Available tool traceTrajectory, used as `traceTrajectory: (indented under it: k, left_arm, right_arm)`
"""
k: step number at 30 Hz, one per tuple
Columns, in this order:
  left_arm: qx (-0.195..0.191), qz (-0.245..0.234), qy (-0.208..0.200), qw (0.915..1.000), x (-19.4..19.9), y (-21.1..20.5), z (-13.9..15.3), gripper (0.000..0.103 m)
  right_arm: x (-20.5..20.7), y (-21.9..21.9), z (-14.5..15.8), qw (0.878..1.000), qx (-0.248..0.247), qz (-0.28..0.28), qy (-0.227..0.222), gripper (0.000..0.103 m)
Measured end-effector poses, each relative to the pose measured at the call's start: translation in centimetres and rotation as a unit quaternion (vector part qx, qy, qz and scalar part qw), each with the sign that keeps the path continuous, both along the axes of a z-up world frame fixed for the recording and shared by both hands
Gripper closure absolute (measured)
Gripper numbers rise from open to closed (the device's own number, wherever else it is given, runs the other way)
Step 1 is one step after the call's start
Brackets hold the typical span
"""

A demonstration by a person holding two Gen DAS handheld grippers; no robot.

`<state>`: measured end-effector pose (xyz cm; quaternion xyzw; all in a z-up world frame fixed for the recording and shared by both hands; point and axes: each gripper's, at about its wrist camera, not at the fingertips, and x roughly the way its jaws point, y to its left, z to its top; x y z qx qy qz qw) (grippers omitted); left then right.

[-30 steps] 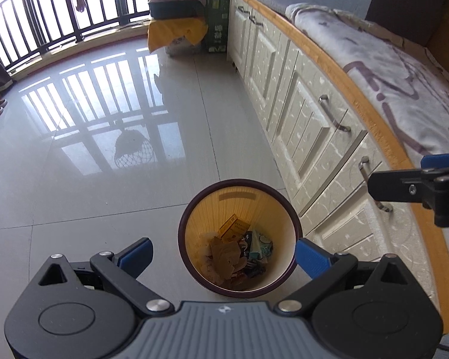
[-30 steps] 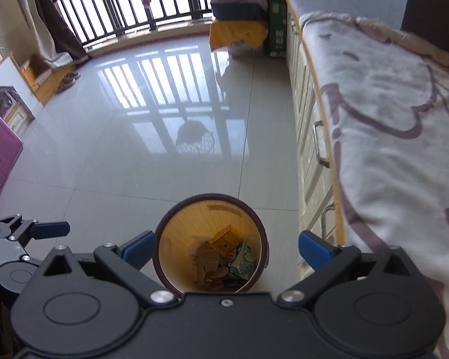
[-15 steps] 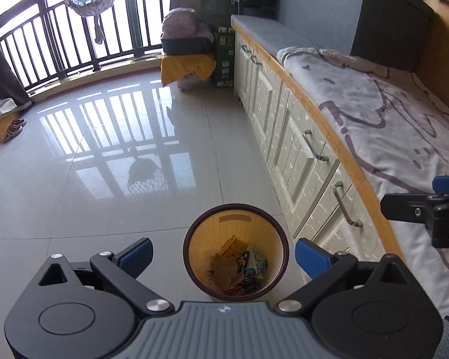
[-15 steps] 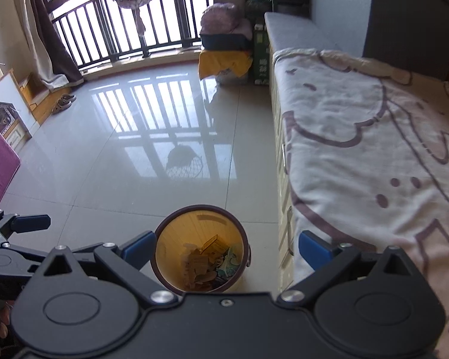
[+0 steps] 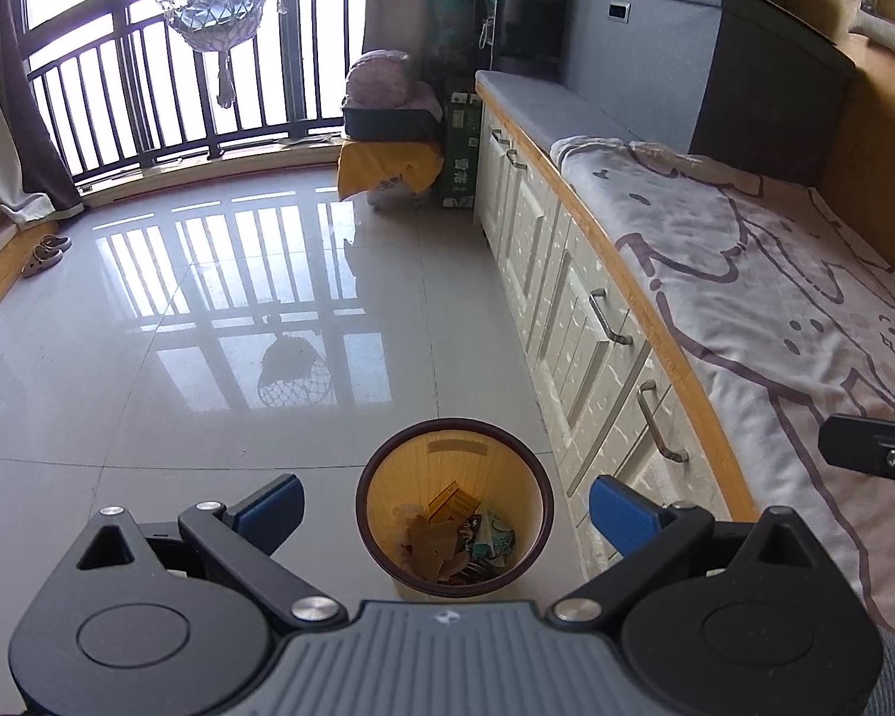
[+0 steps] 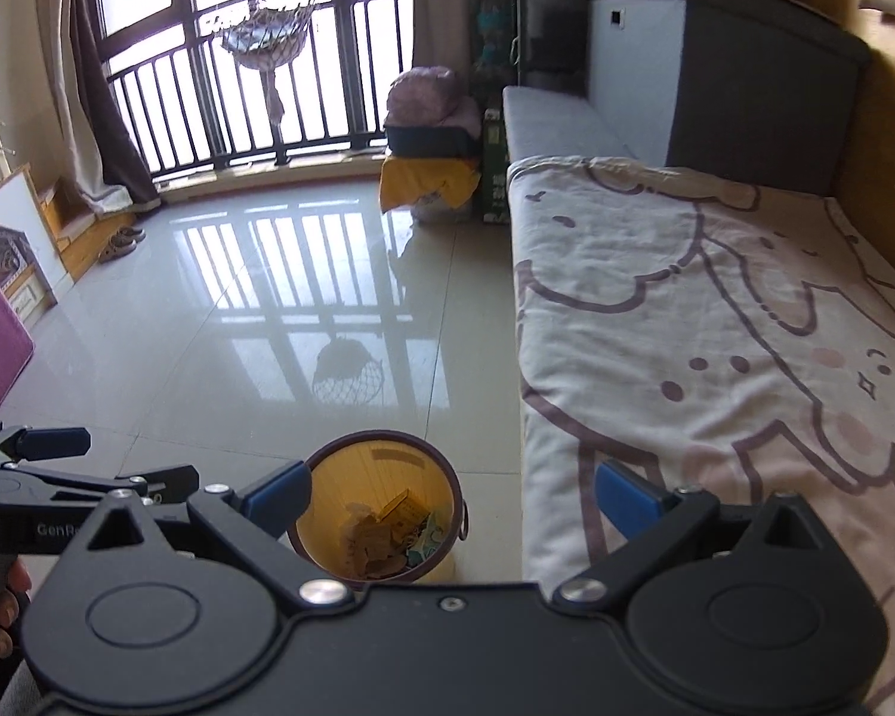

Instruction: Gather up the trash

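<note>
Two grippers hang high over the floor, jaws of both spread wide and empty. The trash bin (image 5: 454, 504) stands on the tiles against the cabinet front beside the bed (image 6: 716, 328), at 12 o'clock and well below the left gripper (image 5: 444, 504), which looks nearer. From the right gripper (image 6: 450, 492) it sits toward 11 o'clock. Paper scraps (image 5: 432, 546) lie inside; no loose trash is visible elsewhere.

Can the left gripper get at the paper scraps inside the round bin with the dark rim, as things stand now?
Probably yes. The left gripper is open and empty above the round dark-rimmed bin, whose mouth is uncovered; the paper scraps lie at its bottom, so it must descend deep.
</note>
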<state>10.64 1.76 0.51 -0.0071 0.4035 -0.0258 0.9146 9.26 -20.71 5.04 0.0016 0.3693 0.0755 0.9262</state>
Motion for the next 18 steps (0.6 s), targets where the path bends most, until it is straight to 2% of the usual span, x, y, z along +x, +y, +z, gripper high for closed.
traceTrajectory:
  k: [6, 12, 18]
  left_arm:
    - [-0.001, 0.002, -0.007, 1.0000, -1.5, 0.4, -0.3, 0.002]
    - [-0.007, 0.012, -0.036, 0.9993, -2.9, 0.3, -0.2, 0.002]
    - [0.008, 0.006, -0.047, 0.9989, -3.8, -0.3, -0.5, 0.002]
  right_arm:
    - [-2.3, -0.8, -0.9, 1.000, 0.007, -0.014, -0.014, 0.001]
    - [-3.5, -1.3, -1.7, 0.999, 0.012, -0.027, -0.036, 0.001]
    - [-4.7, -1.3, -2.1, 0.997, 0.002, -0.042, -0.061, 0.000]
